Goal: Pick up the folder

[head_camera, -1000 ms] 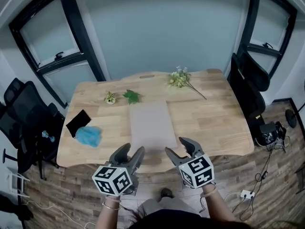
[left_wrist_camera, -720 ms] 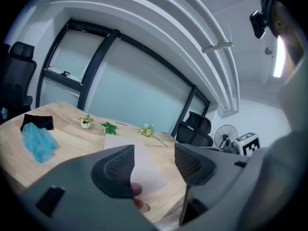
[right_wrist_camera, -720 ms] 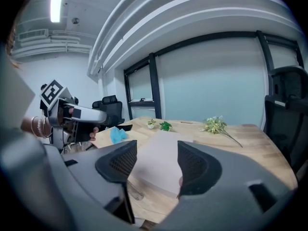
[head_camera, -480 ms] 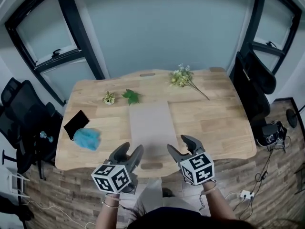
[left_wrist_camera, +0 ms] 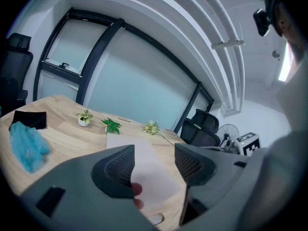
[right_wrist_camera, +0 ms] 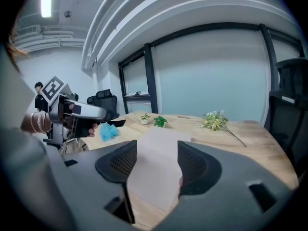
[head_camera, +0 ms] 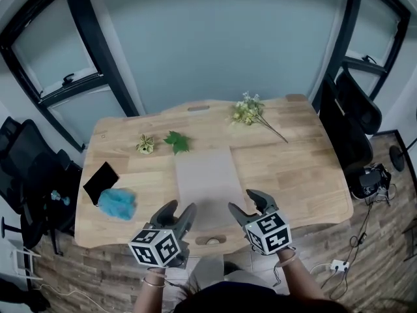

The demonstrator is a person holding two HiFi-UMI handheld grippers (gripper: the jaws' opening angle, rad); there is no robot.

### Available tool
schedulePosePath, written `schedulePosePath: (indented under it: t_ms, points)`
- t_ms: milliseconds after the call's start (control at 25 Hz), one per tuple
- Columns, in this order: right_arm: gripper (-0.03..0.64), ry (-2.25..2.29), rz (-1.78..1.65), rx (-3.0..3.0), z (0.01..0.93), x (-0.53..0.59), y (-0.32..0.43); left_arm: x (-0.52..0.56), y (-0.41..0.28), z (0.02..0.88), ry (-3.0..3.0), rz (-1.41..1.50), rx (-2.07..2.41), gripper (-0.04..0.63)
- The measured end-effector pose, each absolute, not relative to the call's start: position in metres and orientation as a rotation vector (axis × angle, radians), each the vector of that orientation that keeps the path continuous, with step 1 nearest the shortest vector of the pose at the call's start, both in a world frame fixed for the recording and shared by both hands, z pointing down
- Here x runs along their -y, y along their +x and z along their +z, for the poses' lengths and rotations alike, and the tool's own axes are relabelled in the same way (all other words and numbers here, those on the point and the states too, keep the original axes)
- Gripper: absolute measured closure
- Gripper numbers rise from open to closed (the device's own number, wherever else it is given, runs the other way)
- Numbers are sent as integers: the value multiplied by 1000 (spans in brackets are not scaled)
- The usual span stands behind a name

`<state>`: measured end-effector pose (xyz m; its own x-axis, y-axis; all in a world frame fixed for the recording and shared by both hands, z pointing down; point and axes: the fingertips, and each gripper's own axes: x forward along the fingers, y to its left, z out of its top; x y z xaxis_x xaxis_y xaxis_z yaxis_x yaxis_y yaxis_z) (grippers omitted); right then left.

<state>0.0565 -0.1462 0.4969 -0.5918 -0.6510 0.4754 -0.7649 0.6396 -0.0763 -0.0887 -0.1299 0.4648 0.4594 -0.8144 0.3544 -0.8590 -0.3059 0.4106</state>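
Pale flat rectangular folder: mid-frame, on wooden table
Left hand-held gripper: lower centre, jaws apart, empty
Right hand-held gripper: jaws apart, empty

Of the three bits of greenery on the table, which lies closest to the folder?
The flat green leaf, right by the far left corner of the folder; the potted sprig and the flower stem lie farther off.

— Is the folder fully visible?
— No. The left hand-held gripper hides its near left corner, and the right hand-held gripper covers parts of both side edges.
— And the black thing at the left edge of the table?
— Too small to tell.
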Motion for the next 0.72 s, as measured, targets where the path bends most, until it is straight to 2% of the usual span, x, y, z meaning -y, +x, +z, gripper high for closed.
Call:
schedulePosePath:
  t_ms: [720]
  points:
    - [377,1121,476,2373,537,201,43,182,-119,523,2051,159,1336,354]
